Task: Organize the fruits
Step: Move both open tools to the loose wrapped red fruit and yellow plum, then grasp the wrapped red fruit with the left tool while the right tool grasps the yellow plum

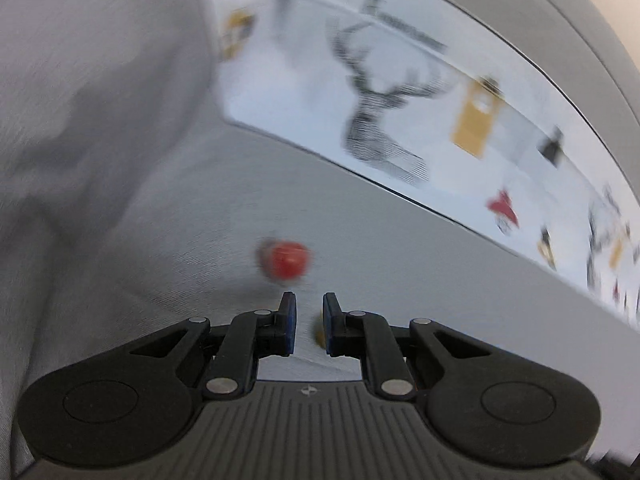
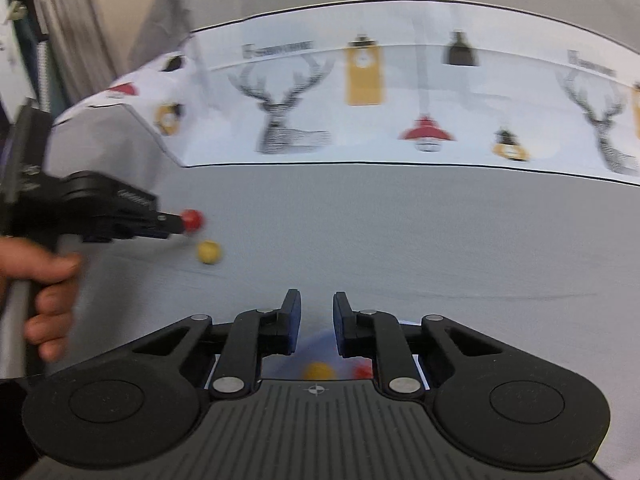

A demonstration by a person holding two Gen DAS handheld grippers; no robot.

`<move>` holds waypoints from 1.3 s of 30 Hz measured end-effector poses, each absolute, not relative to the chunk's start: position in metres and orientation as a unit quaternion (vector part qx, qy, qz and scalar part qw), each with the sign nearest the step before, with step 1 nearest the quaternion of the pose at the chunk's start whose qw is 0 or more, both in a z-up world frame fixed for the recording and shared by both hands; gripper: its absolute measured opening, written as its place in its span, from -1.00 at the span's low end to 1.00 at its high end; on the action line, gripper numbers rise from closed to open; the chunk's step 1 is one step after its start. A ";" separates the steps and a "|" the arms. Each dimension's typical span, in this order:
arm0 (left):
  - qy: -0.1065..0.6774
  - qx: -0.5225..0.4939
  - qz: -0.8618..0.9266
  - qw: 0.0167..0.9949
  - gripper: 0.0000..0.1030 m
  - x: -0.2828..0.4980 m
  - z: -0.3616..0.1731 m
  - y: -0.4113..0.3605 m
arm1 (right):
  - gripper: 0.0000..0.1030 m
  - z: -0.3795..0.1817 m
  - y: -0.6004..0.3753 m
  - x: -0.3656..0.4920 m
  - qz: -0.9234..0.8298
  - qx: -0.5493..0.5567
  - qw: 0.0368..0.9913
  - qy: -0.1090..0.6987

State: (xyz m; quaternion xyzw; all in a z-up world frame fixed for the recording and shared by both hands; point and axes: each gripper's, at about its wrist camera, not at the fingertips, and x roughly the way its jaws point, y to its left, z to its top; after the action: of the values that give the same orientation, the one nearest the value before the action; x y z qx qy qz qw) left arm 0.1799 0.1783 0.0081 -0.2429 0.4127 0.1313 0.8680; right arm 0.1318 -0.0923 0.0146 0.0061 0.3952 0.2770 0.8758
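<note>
The left claw [image 1: 306, 300] has its two blue-padded fingers [image 1: 289, 320] pulled close together with only a thin gap, and nothing sits between them, so it is closed on air. Just past its tips lies a small red fruit [image 1: 285, 260] on the grey sheet [image 1: 400, 264]; the picture is blurry, so it may be a little tomato or a berry, hard to say. A bit of a small yellow fruit [image 1: 319, 334] peeks out beside the right finger. In the right wrist view, the left claw [image 2: 182, 226] comes in from the left side, held by a hand [image 2: 44, 292], and the red fruit [image 2: 192, 219] sits right at its tip, though I cannot tell if they touch. The yellow fruit [image 2: 208, 252] rests on the sheet just beside and a little nearer the camera. The right claw [image 2: 317, 302] is closed too, with its fingers [image 2: 292, 320] close together and nothing held. Under it, near the bottom, there are blurry yellow [image 2: 318, 370] and red [image 2: 363, 370] blobs that seem to be more fruit. Far behind, a white cloth with deer heads and lamps [image 2: 400, 92] lies across the grey sheet [image 2: 400, 232], well apart from the fruit.
</note>
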 end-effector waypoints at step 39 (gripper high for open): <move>0.433 -0.214 0.121 0.868 -0.47 0.225 -0.018 0.193 | -0.49 -0.058 0.057 0.205 0.355 -0.088 0.825 0.431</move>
State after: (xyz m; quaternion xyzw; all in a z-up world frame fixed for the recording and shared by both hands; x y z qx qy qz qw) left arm 0.2250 0.1926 -0.0181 -0.2135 0.4327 0.1210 0.8675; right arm 0.2050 0.0567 -0.0578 -0.0876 0.4312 0.3546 0.8250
